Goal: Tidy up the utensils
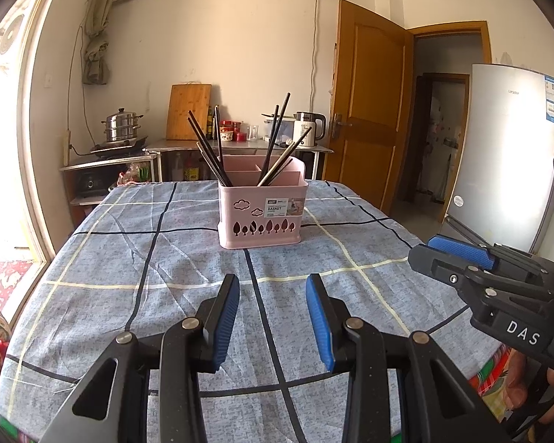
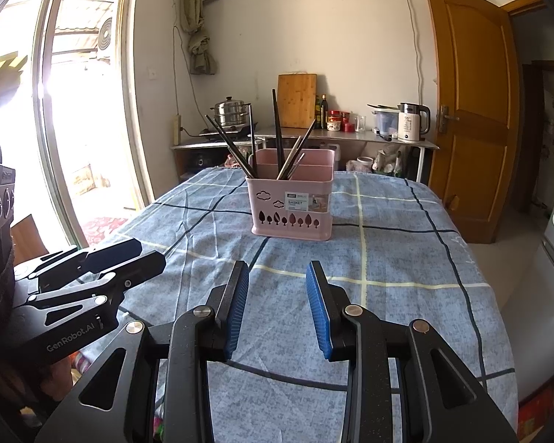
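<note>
A pink plastic utensil basket (image 1: 260, 210) (image 2: 291, 199) stands upright near the middle of the table, with tree and cloud cut-outs on its front. Several dark chopsticks (image 1: 273, 140) (image 2: 277, 133) lean out of its compartments, in a left bunch and a right bunch. My left gripper (image 1: 273, 284) hovers over the near part of the table, open, nothing between its blue pads. My right gripper (image 2: 277, 271) hangs likewise, open and empty. Each gripper appears side-on in the other's view: the right gripper (image 1: 430, 249), the left gripper (image 2: 149, 251). Both are well short of the basket.
The table wears a blue checked cloth (image 1: 166, 258) (image 2: 387, 243). Behind it a steel counter (image 1: 240, 144) holds a steamer pot (image 1: 122, 125), a cutting board (image 1: 188, 110), jars and a kettle (image 1: 308, 129). A fridge (image 1: 506, 170) stands right, beside a wooden door (image 1: 369, 110). A glass door (image 2: 74, 110) is left.
</note>
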The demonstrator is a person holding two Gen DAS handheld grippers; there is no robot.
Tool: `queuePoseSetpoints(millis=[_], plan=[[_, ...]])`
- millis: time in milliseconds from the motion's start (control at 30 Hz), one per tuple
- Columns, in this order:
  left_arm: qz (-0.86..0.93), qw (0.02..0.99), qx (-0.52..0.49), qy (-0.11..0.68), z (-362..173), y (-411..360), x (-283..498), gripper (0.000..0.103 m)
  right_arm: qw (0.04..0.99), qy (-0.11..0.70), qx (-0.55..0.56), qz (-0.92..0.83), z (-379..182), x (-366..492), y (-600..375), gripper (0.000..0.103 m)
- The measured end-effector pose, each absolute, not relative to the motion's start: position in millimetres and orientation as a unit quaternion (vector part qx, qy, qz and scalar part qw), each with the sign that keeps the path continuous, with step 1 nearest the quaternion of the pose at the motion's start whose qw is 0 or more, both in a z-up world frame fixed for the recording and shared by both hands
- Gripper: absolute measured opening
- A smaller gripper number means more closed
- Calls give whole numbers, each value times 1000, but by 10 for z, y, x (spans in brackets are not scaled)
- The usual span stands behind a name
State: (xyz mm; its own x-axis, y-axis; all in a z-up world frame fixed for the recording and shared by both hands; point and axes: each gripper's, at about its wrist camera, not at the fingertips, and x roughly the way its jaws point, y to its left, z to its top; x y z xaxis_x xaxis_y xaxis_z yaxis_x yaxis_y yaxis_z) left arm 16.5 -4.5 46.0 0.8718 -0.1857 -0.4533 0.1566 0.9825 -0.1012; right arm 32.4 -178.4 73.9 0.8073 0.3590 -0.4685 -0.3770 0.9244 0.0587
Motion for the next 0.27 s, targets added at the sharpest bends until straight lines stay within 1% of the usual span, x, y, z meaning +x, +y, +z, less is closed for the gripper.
queuePoseSetpoints(millis=[267], plan=[[-87, 967, -28, 236, 459, -51, 159, 37, 951, 242, -19, 194, 744, 325, -1775, 34]])
